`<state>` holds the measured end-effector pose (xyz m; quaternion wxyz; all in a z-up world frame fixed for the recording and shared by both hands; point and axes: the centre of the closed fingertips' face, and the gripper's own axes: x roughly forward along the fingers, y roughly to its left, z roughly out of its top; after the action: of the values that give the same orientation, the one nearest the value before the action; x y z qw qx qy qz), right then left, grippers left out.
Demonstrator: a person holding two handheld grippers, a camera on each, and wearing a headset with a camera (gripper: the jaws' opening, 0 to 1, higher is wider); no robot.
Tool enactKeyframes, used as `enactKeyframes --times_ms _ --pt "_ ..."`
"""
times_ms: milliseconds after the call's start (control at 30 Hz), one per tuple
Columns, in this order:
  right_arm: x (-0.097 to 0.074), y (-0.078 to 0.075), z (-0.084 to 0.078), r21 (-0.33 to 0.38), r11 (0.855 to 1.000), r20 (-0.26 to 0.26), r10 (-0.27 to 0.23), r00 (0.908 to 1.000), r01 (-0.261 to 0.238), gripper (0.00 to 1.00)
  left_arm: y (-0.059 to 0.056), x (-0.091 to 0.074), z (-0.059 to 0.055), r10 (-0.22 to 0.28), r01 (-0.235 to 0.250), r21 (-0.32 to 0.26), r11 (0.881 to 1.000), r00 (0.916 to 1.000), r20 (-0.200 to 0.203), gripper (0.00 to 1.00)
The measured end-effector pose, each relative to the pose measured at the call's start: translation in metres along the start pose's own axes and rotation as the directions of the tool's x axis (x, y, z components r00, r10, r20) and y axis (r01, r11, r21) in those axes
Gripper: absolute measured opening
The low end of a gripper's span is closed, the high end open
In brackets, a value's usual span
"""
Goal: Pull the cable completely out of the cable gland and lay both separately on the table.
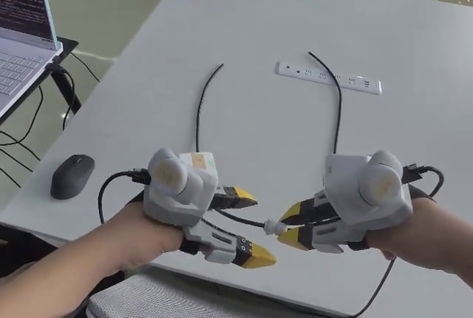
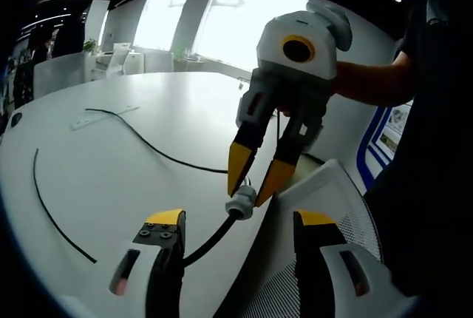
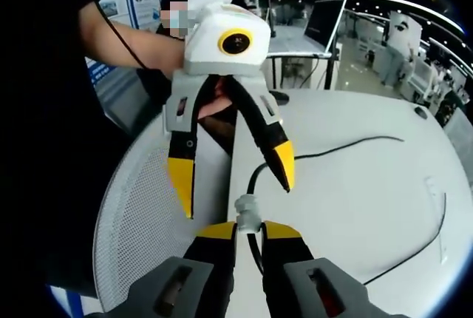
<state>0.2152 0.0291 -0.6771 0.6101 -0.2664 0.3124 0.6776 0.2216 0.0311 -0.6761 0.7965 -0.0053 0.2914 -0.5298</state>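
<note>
Two tongs: right tongs (image 1: 283, 229) clamp cable gland (image 1: 274, 225); left tongs (image 1: 264, 231) gape astride cable (image 1: 240, 220), cable gland at their 3 o'clock, cable axis 9-to-3.

White bench (image 1: 244, 126) smooth, matt. Black cable (image 1: 244, 220) matt, rubbery sheath. Pale cable gland (image 1: 274, 226) plastic, faint gloss.

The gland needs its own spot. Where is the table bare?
Bare: between the left cable and right cable, below the power strip; also right of the right cable. Crowded: the front edge, where left gripper and right gripper meet at the cable gland.
</note>
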Motion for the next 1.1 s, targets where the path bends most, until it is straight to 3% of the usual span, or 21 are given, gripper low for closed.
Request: enactKeyframes --times_ms 233,667,1100 --pt "-0.004 0.0 0.002 -0.042 0.999 0.005 -0.007 1.0 0.007 0.07 -0.005 0.002 0.007 -0.048 0.048 -0.008 0.999 0.9986 0.023 0.42" --pt "-0.008 0.003 0.001 -0.096 0.995 0.02 -0.02 0.9996 0.022 0.07 -0.016 0.001 0.012 -0.105 0.107 -0.031 0.994 0.9925 0.063 0.26" --pt "-0.009 0.005 -0.003 -0.113 0.993 0.033 -0.023 0.9992 0.026 0.07 -0.017 0.004 0.011 -0.1 0.102 -0.021 0.995 0.9933 0.057 0.21"
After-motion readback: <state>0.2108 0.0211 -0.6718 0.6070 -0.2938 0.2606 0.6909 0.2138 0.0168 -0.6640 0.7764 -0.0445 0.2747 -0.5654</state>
